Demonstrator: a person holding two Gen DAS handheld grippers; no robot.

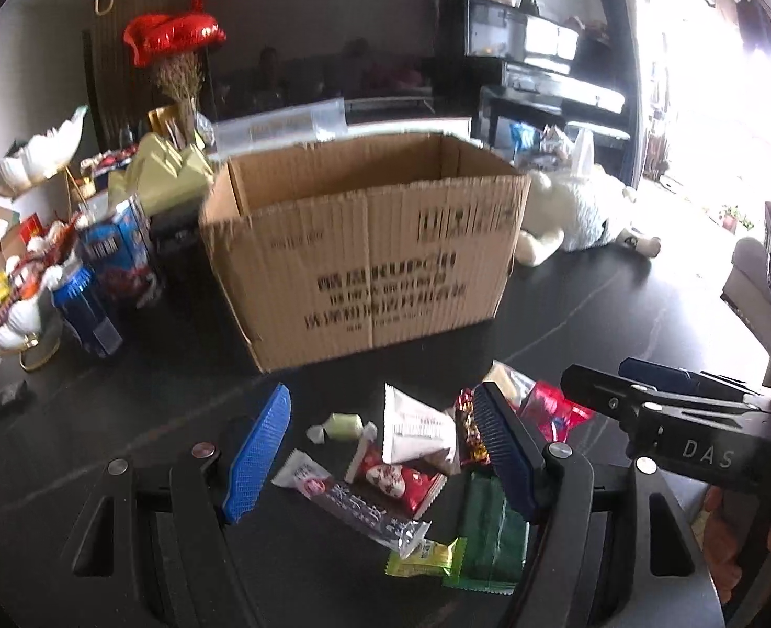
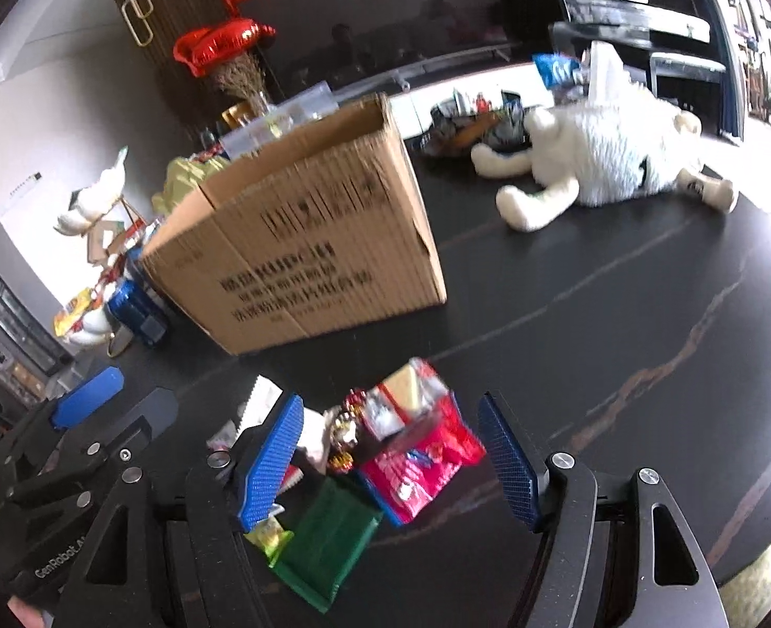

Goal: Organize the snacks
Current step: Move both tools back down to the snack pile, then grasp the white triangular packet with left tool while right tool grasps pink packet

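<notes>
Snack pile: loose on dark table, before open cardboard box. Left gripper above white packet, right gripper above red packet. Both jaws wide, empty.

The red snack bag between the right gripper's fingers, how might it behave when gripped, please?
The red snack bag looks like crinkled, glossy film, so it will probably flex and could slip. It seems light, likely sliding across the smooth dark table if nudged.

Cardboard box ahead of left gripper: print blurred, unreadable, inside floor hidden. Green packet below right gripper partly hidden behind its left finger. Red packet motion-blurred.
</notes>
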